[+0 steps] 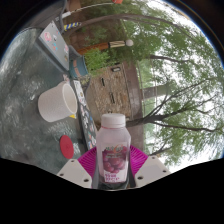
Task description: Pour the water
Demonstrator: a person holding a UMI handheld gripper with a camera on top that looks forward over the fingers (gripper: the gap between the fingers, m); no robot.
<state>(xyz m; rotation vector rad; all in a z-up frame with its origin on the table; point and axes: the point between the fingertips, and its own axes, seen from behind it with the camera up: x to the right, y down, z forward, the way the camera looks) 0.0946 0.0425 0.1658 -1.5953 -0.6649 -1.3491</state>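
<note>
My tool (113,172) hides the foot of the bottle (113,150), so I cannot see whether it rests on anything. Its label print is too small for me to read. Left of the bottle, a small red thing (67,146) is partly cut off, and I cannot tell what it is. Beyond the white cup (58,101), the things on the counter (35,75) blur together past naming.
</note>
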